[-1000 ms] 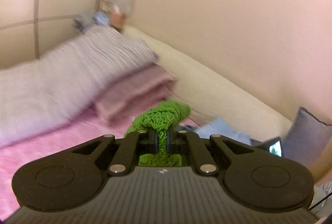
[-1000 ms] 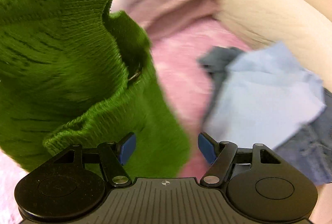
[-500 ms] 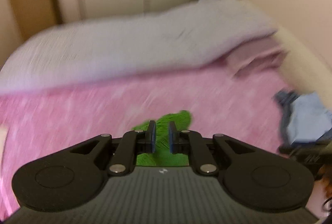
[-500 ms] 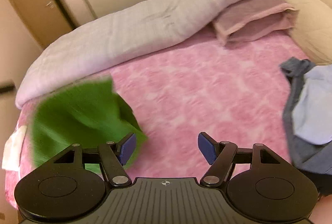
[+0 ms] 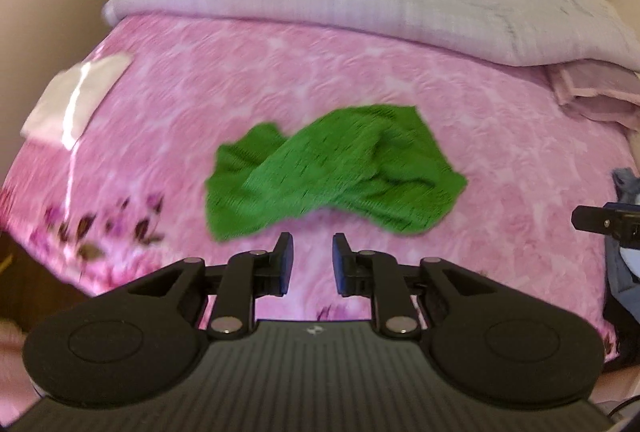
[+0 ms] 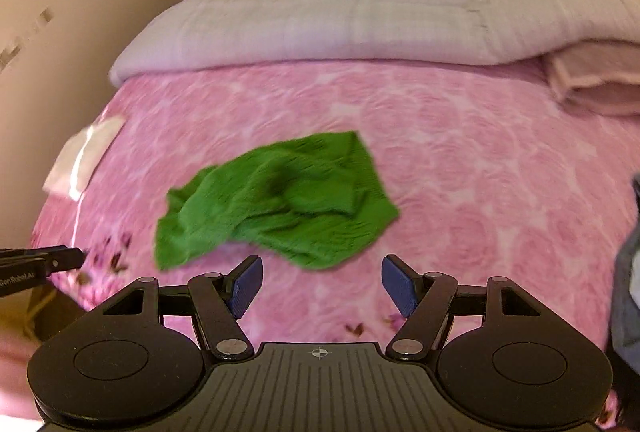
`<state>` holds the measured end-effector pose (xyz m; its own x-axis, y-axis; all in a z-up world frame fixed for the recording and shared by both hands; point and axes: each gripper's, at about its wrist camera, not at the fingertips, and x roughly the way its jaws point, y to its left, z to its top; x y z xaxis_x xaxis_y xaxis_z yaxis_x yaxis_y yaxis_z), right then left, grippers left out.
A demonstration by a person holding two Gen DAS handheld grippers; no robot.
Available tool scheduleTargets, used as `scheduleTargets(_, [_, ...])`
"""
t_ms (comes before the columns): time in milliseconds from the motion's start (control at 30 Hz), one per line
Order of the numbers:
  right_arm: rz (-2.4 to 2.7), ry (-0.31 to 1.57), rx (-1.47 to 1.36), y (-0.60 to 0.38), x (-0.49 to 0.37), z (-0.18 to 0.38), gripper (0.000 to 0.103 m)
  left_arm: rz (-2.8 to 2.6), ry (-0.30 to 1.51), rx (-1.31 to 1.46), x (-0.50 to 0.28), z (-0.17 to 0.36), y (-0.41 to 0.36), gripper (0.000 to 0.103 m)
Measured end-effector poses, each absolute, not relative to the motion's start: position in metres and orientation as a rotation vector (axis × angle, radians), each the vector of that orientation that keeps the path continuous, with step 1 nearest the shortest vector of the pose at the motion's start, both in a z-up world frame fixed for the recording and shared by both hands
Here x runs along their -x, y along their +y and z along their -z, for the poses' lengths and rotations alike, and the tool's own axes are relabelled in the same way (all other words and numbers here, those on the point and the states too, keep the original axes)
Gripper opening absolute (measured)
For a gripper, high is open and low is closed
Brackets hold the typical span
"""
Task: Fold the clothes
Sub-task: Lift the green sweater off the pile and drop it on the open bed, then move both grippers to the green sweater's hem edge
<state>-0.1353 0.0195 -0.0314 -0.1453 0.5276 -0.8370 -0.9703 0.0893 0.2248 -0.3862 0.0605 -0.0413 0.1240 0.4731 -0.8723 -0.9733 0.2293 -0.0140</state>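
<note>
A crumpled green knitted garment (image 5: 336, 167) lies on the pink flowered bed cover (image 5: 500, 159), free of both grippers. The left gripper (image 5: 310, 264) has just been opening; its jaws stand narrow with nothing between. The right gripper (image 6: 322, 286) is wide and empty.

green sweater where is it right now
The green sweater lies crumpled on the pink bedspread, just ahead of both open grippers, between the white cloth and the pillow.
</note>
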Motion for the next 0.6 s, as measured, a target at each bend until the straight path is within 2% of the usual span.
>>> scheduleTargets(433, [-1.502, 1.046, 0.7, -0.064, 0.149, 0.074, 0.069, -1.302, 0.923, 0.75, 0.389, 0.05, -0.054, 0.027])
scheduleTargets(600, [-1.509, 1.034, 0.705, -0.082, 0.145, 0.063, 0.069, -1.297, 0.925, 0.725, 0.378, 0.047, -0.087, 0.029])
